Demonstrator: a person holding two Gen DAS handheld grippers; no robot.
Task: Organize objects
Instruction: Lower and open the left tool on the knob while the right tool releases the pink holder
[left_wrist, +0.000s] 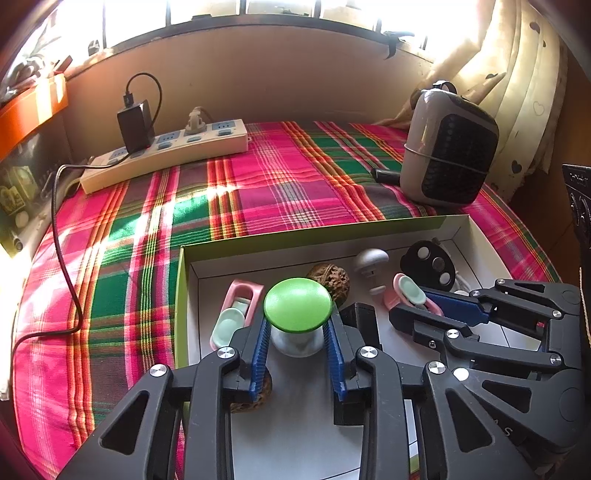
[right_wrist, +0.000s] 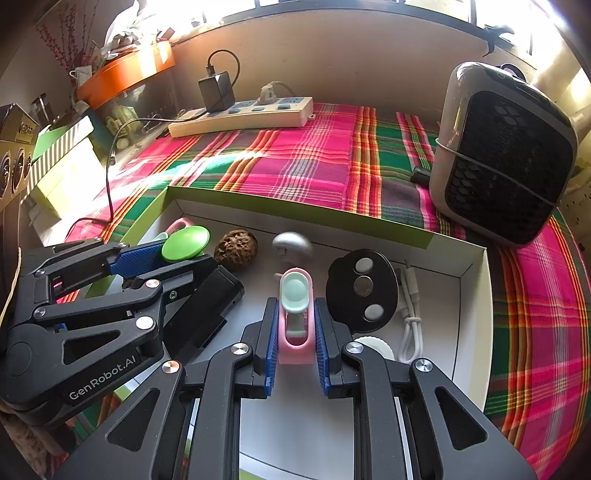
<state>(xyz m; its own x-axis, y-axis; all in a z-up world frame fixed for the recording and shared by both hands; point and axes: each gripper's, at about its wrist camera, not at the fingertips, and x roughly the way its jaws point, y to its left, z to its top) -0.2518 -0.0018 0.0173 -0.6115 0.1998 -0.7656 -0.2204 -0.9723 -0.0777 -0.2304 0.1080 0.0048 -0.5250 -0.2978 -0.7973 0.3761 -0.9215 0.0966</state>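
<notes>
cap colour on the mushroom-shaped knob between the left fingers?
Bright green cap on a whitish stem; clearest in the left wrist view.

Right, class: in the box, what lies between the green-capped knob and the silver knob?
A walnut sits between the green-capped knob and the silver knob, seen best in the right wrist view.

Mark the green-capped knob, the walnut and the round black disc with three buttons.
green-capped knob (left_wrist: 297, 303), left wrist view, centre of the green cap.
walnut (right_wrist: 235, 249), right wrist view, middle of the wrinkled shell.
round black disc (right_wrist: 360, 290), right wrist view, on the middle button.
</notes>
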